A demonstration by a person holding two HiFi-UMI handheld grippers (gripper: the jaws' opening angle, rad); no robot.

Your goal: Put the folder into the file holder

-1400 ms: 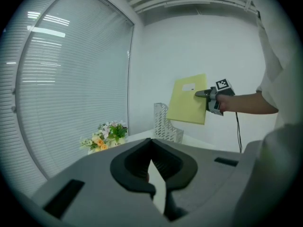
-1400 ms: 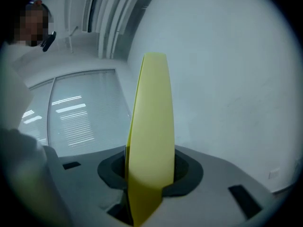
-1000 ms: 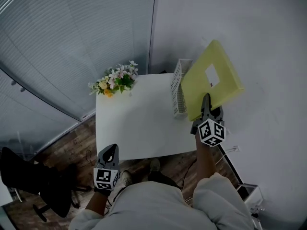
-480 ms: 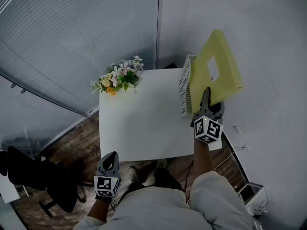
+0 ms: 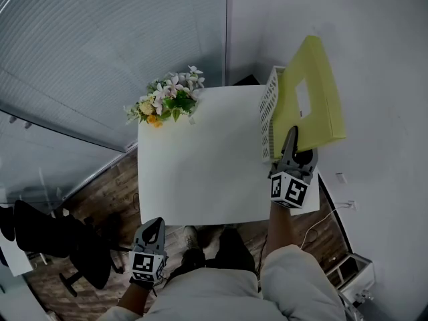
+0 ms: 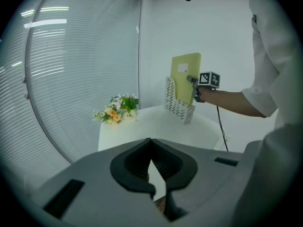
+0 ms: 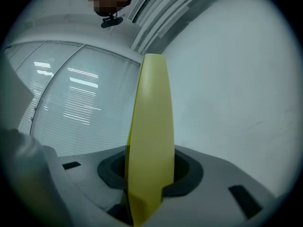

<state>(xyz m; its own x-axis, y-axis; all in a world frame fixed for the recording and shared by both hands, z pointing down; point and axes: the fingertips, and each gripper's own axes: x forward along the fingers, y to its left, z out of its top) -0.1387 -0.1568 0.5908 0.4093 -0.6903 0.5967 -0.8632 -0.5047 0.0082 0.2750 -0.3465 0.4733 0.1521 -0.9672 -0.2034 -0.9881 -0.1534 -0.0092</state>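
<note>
Folder (image 5: 311,92) has sunk toward file holder (image 5: 269,109), lower edge partly hidden; right gripper (image 5: 289,138) clamps it; left gripper (image 5: 152,226) closed.

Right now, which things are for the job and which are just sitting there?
For the job: yellow folder, white file holder, right claw gripping the folder.
Just there: flowers, black chair, empty left claw.

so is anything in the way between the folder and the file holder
Nothing visible does. The folder, clamped in the right hand-held gripper, is right at the white file holder; the flowers sit well off to the left.
</note>
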